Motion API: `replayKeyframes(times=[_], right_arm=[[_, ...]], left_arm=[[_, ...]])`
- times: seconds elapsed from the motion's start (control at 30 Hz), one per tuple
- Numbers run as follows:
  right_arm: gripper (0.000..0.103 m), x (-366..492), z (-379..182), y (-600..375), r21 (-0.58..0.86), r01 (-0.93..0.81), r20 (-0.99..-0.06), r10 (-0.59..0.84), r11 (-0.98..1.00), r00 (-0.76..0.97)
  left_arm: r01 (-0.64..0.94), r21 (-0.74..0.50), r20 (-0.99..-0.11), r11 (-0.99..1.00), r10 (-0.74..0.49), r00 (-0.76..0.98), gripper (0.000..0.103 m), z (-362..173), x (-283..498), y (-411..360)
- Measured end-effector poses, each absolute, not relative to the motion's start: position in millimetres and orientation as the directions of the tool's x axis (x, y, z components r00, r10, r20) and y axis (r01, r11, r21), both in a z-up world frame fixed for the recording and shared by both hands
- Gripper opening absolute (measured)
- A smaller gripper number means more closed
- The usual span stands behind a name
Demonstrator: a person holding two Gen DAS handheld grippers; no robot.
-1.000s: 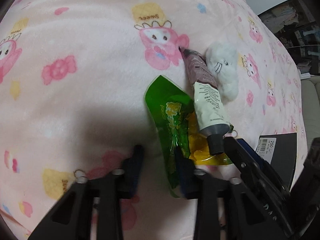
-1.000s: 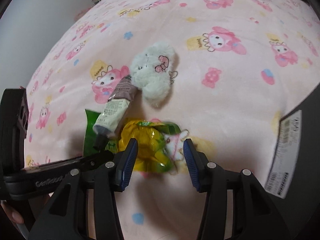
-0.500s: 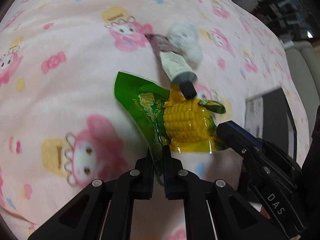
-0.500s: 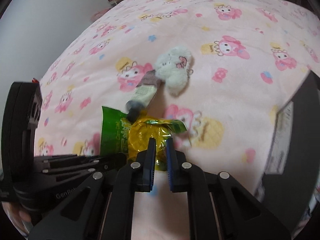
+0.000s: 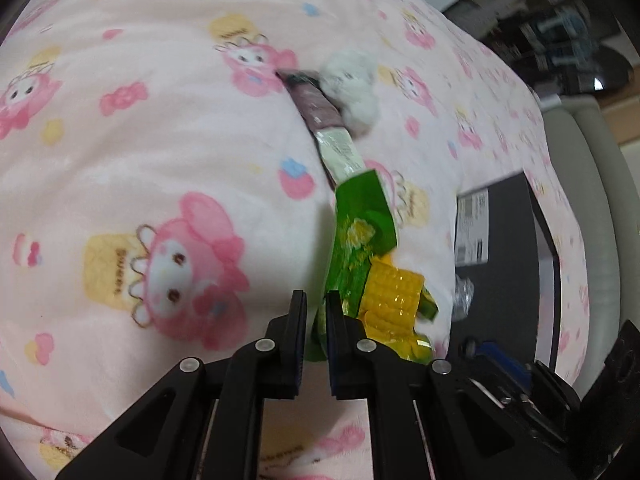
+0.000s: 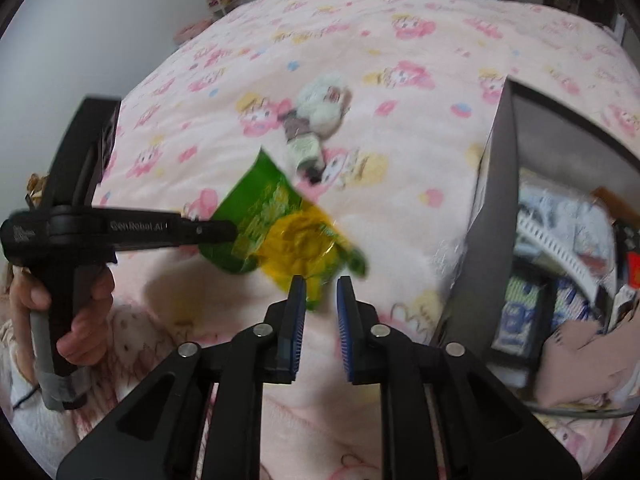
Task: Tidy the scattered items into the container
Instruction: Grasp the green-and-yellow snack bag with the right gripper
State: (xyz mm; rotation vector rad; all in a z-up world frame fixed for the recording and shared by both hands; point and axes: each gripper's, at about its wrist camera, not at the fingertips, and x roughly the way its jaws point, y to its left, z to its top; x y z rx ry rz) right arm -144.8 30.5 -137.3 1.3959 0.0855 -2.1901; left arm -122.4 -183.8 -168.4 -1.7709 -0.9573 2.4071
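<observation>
At left, the left gripper (image 6: 234,230) is pressed together on the green edge of the corn packet (image 6: 280,232), lifting it clear of the pink bed (image 6: 400,208), presumably for carrying toward the dark container (image 6: 492,184) at right. At centre, the right gripper (image 6: 322,294) is opening, with the packet's lower corner between its jaws; contact is unclear. Beyond, a tube (image 6: 304,148) and plush toy (image 6: 324,100) lie touching, blurred; the container's contents are indistinct.
</observation>
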Motion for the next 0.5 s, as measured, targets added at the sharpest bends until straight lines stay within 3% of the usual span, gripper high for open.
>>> replayKeyframes(times=[0.13, 0.3, 0.37, 0.5], right_arm=[[0.026, -152.7, -134.4, 18.0, 0.186, 0.483, -0.852, -0.385, -0.856, -0.355], [0.033, -150.8, -164.8, 7.8, 0.214, 0.458, -0.888, -0.367, -0.863, -0.277], [0.041, -148.6, -176.8, 4.4, 0.221, 0.443, -0.897, -0.359, -0.869, -0.258], [0.04, -153.1, -196.4, 0.0, 0.265, 0.429, -0.898, -0.383, -0.863, -0.217]], left_arm=[[0.375, -0.486, -0.856, -0.789, 0.345, -0.385, 0.009, -168.8, -120.5, -191.7], [0.399, -0.487, -0.866, -0.777, 0.373, -0.332, 0.022, -187.4, -137.3, -188.7], [0.386, -0.471, -0.879, -0.793, 0.385, -0.283, 0.022, -195.3, -142.0, -180.8], [0.33, -0.435, -0.895, -0.838, 0.362, -0.263, 0.02, -192.5, -144.0, -167.3]])
